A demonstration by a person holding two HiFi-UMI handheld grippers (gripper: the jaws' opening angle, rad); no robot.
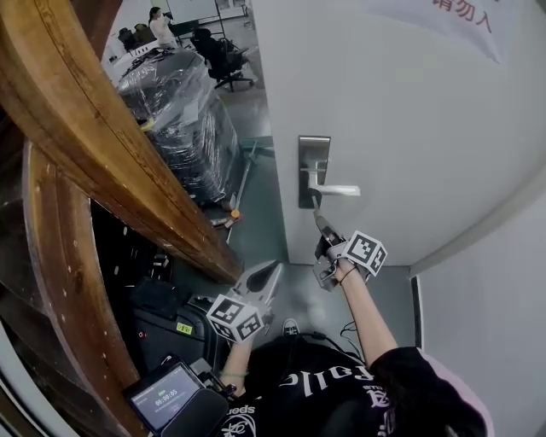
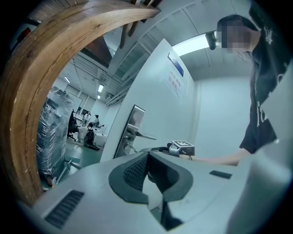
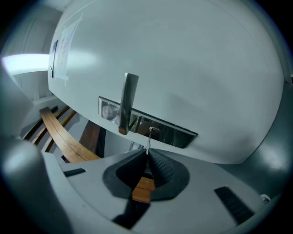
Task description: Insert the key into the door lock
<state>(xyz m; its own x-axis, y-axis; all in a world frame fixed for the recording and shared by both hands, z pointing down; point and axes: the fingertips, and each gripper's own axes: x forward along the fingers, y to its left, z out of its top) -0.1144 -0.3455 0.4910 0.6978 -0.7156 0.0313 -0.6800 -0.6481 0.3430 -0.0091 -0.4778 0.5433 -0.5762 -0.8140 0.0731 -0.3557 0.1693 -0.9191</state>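
Note:
A white door (image 1: 401, 111) carries a steel lock plate (image 1: 313, 171) with a lever handle (image 1: 334, 190). My right gripper (image 1: 319, 224) is shut on a thin metal key (image 3: 149, 140), just below the handle. The key's tip meets the round keyhole (image 3: 153, 131) on the lock plate (image 3: 169, 132), beside the handle (image 3: 127, 104). How deep it sits cannot be told. An orange-brown tag (image 3: 143, 189) lies between the pads. My left gripper (image 1: 271, 275) hangs lower left, away from the door, shut with nothing in it; its pads (image 2: 137, 171) are together.
A curved wooden beam (image 1: 111, 145) arcs across the left. Behind it stands a plastic-wrapped stack (image 1: 183, 111), with office chairs (image 1: 223, 58) and a person (image 1: 160, 26) far off. A small screen device (image 1: 166, 397) sits at the lower left. A side wall (image 1: 486, 299) closes the right.

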